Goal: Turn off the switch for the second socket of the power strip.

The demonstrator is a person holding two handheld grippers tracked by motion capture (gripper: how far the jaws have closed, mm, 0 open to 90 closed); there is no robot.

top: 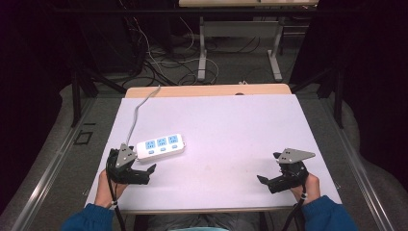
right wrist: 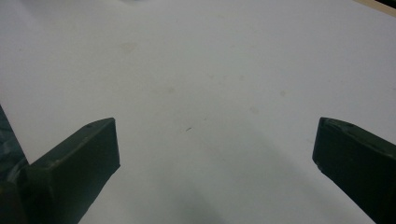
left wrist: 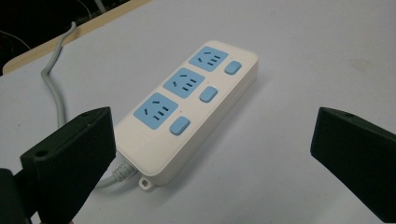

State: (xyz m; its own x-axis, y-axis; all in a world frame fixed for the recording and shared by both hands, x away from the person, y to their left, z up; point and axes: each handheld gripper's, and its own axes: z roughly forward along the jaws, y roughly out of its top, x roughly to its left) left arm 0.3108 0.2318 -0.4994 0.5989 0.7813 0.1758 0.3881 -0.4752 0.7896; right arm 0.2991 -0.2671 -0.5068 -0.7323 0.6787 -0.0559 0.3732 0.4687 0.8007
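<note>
In the high view, the white power strip (top: 160, 146) lies on the left part of the white surface (top: 231, 125), just beside the left tool (top: 146, 174). The right tool (top: 265, 180) rests well apart, near the right edge.

In the left gripper view, the jaws stand wide apart; the power strip (left wrist: 187, 109) lies ahead, with its grey cable (left wrist: 55, 91).

In the right gripper view, the jaws are spread wide over the bare surface (right wrist: 210, 84).

I see both forearms low, in blue sleeves; left gripper (top: 144, 174) and right gripper (top: 267, 182) point inward at each other, jaws spread wide.
</note>
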